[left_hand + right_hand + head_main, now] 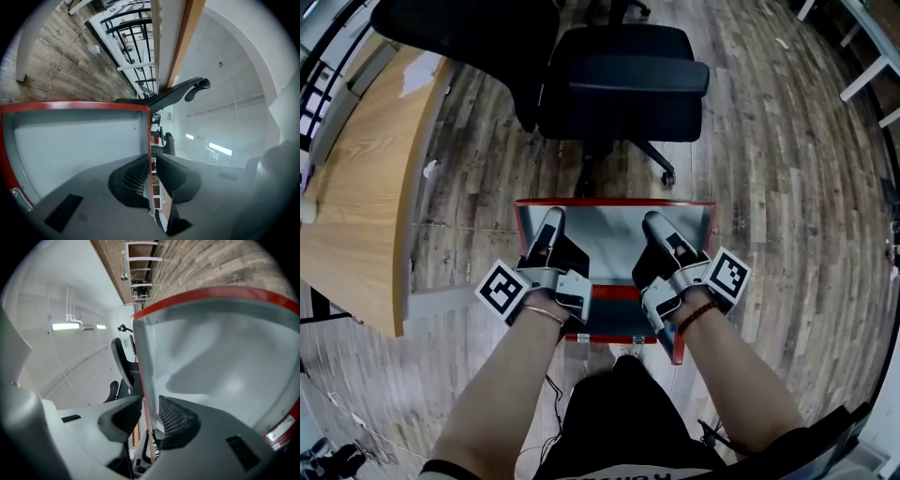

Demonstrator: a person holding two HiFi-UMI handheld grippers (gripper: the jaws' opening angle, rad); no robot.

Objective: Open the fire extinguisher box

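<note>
Fire extinguisher box (615,292): one red metal box, sitting on the wooden floor (769,187) directly in front of the person and just short of the one office chair (619,80), with the one wooden counter (366,187) off to the left. Its single lid (614,246), grey inside with a red rim, is already lifted clear of the body. Two tools work it, one on each side edge. The left hand-held gripper (551,219) has its jaws nearly together, pinching the thin sheet edge of the lid. The right hand-held gripper (656,225) has its jaws noticeably further apart. The lid's edge runs between them, but a sliver of space shows on either side, so it looks to be straddling the edge and not gripping it. Judging by that, the opening is well along and the lid's weight sits mostly on the left side. To finish cleanly, the lid should travel along its hinge arc with both sides kept level, since a thin panel carried from one edge is likely to twist or bind. The left grip is best held until the lid rests at its stop. Letting go early could let it drop back onto the box.
</note>
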